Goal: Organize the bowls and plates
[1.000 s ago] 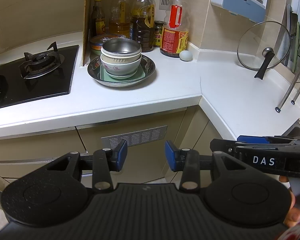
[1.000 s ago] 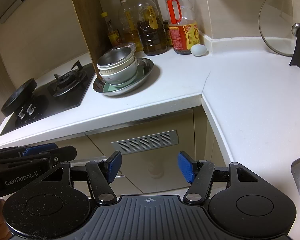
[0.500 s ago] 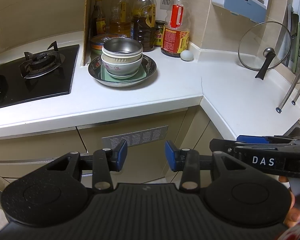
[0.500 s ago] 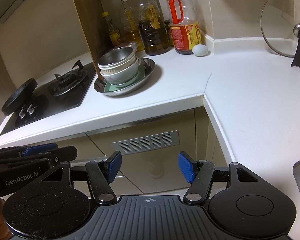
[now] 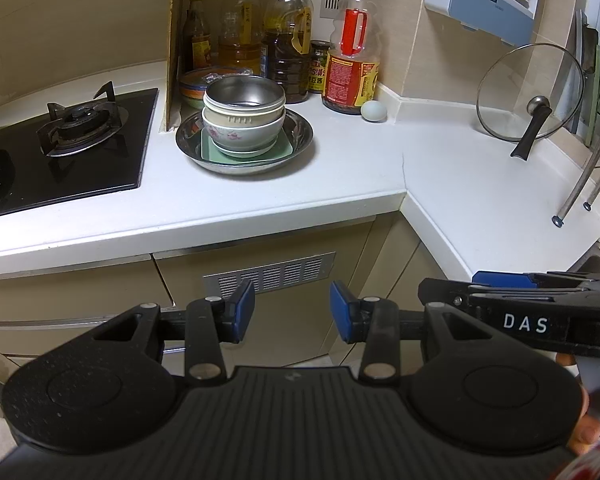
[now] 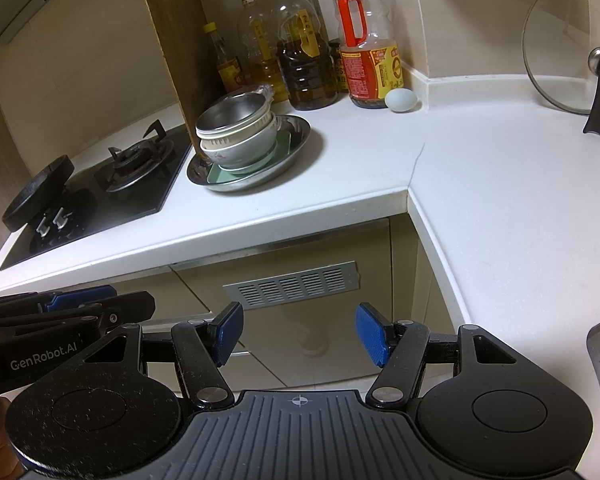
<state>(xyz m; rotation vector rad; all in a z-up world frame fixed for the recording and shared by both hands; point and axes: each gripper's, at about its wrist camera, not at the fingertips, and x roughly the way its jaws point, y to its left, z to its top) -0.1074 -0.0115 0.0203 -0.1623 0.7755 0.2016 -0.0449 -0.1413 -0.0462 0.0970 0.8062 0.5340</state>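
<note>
Left claw (image 5: 292, 312): parted, empty. Right claw (image 6: 299, 334): wider apart, empty. Both held low before cabinet. Stacked bowls (image 5: 244, 120) in steel dish (image 5: 304, 136) on counter (image 5: 340, 184), beside stove (image 5: 60, 148).

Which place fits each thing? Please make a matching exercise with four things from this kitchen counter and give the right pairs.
Things:
1. metal bowl
2. green square plate
3. egg
4. glass lid

Places:
A. leaning on the wall at the right
B. on top of the stack
C. beside the red-handled bottle
D. under the bowls, inside the metal dish

Pairs: 1-B, 2-D, 3-C, 4-A
</note>
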